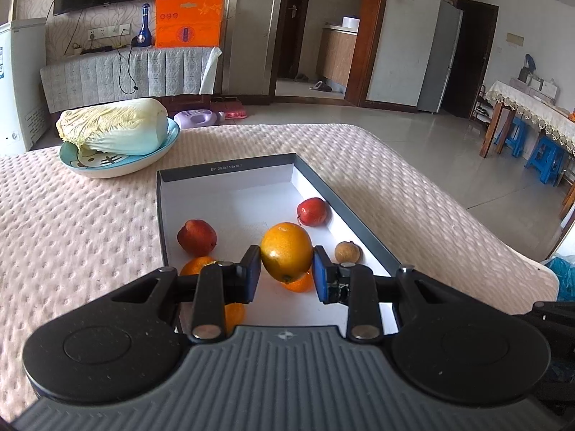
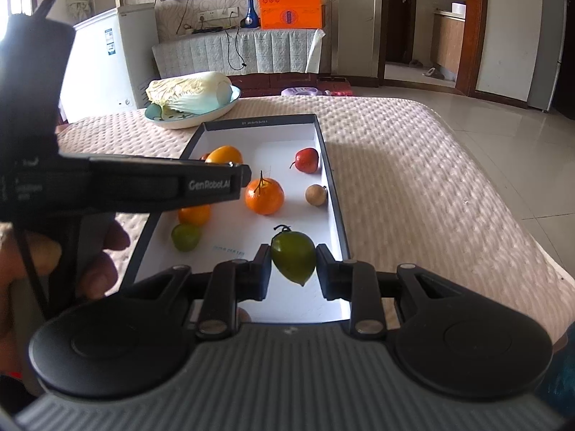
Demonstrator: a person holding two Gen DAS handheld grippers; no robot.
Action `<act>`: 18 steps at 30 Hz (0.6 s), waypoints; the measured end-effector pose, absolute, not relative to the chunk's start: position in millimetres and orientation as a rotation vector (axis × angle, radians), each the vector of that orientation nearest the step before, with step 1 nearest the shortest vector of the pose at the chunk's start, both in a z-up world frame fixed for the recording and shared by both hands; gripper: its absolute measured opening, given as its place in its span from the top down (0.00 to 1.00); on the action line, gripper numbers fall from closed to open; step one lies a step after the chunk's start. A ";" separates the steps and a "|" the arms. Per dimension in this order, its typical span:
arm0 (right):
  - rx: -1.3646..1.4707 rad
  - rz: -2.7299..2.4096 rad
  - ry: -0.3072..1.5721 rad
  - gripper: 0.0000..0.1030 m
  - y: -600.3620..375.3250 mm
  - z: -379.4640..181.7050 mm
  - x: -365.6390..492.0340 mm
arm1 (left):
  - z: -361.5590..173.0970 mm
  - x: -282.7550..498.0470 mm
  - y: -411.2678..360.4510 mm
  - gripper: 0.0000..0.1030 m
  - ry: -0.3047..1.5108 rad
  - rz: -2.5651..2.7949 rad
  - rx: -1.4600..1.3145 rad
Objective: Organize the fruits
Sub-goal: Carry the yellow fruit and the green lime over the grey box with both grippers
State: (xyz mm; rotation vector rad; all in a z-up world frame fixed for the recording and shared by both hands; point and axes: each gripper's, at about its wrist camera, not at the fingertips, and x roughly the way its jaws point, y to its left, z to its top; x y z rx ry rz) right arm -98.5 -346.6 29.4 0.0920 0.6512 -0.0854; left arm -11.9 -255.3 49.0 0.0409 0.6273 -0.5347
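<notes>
Left wrist view
Pose: the left hand-held gripper point(image 1: 286, 267) reaches level over the near end of the box point(image 1: 359, 221), which lies on the table point(image 1: 90, 233).
Grip: its blue pads point(image 1: 254, 269) are closed onto the sides of a large orange point(image 1: 286, 251), held above the box floor.
Fruit in box: a red apple point(image 1: 197, 237) near the left wall, a second red apple point(image 1: 312, 211) by the right wall, a small brown fruit point(image 1: 347, 252) nearer on the right, and tangerines point(image 1: 197, 265) partly hidden under the fingers.
Far left: a cabbage point(image 1: 115, 125) on a blue plate point(image 1: 107, 170).

Right wrist view
Pose: the right hand-held gripper point(image 2: 293, 264) points along the box point(image 2: 334, 194) from its near end; the person's left hand point(image 2: 54, 258) holds the left hand-held gripper point(image 2: 230, 176), which crosses from the left over the box.
Grip: its fingers point(image 2: 260, 269) are clamped on a green fruit point(image 2: 293, 256) with a dark stem, lifted over the near right part.
Fruit in box: a stemmed tangerine point(image 2: 264, 195) in the middle, a red apple point(image 2: 307, 160) far right, a brown fruit point(image 2: 316, 195) by the right wall, a small green fruit point(image 2: 185, 237) near left, and an orange one point(image 2: 194, 214) just beyond it.
</notes>
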 end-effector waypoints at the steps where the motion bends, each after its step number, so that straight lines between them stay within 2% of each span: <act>1: 0.091 -0.085 0.651 0.71 -346.8 29.2 -98.1 | 48.8 -11.9 -255.1 0.65 0.627 -0.535 0.040; 18: 0.085 -0.070 0.650 0.71 -343.7 28.7 -98.3 | 40.3 -9.0 -264.0 0.65 0.636 -0.535 0.066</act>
